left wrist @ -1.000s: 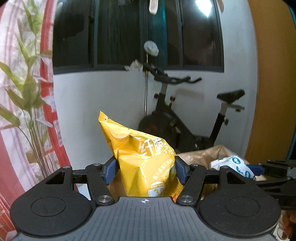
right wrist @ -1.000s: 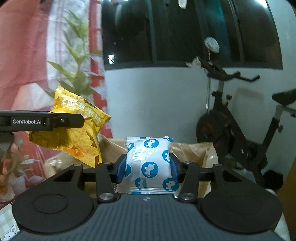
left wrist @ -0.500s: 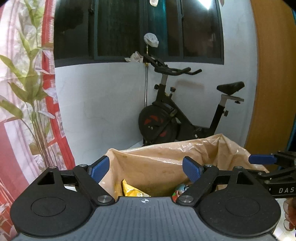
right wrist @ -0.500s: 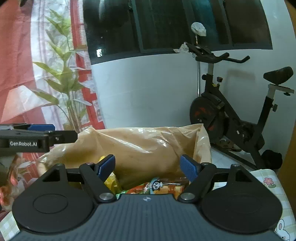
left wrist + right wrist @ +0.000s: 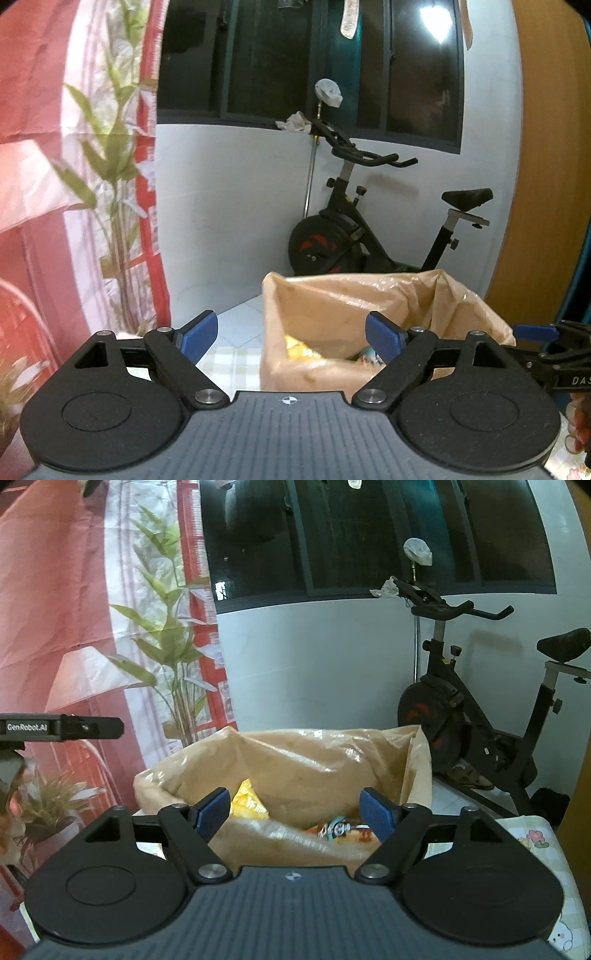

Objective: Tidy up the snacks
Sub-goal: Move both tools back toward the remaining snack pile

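Both packets have dropped from the grippers: the yellow chip bag (image 5: 248, 805) now lies inside the lined box (image 5: 332, 753). Left gripper (image 5: 291, 338) and right gripper (image 5: 295, 810) have just been opening, fingers apart, empty. Such packets are light, crinkly, crushable; pinch a sealed edge.

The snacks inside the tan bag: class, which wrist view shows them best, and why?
The right wrist view: it looks over the tan bag rim at a yellow packet and a cartoon-printed packet. The left wrist view shows only blurred scraps, partly behind a blue finger.
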Tool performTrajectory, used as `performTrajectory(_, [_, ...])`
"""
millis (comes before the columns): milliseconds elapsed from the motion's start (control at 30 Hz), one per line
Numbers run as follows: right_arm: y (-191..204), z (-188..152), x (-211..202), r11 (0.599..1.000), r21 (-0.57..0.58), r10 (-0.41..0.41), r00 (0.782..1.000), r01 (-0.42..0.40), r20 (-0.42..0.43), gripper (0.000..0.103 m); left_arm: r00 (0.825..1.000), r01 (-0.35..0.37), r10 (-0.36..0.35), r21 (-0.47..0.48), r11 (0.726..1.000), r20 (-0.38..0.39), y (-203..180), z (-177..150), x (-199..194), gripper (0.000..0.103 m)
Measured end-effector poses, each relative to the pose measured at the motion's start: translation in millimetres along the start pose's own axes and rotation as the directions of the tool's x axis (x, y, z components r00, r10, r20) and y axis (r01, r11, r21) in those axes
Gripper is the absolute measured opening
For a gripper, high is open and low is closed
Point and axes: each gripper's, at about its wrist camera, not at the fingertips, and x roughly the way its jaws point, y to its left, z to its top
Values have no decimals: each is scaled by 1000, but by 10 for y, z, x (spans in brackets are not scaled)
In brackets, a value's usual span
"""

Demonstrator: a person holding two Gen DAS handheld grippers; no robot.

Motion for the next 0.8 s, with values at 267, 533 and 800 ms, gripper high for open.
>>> performTrajectory(267, [14, -300, -159, 1000, 1, 5, 1000, -5, -5, 81, 998, 28, -31, -50, 998, -55, 57, -392, -64, 89])
performTrajectory(533, [-64, -667, -179, 1000, 2, -14, 999, 14, -35, 81, 985, 77, -87, -72, 994, -146, -76, -835, 122, 89])
performTrajectory(800, [-176, -1068, -104, 999, -7, -43, 993, 42, -110, 81, 970, 107, -118, -60, 992, -214, -239, -1108, 321, 89])
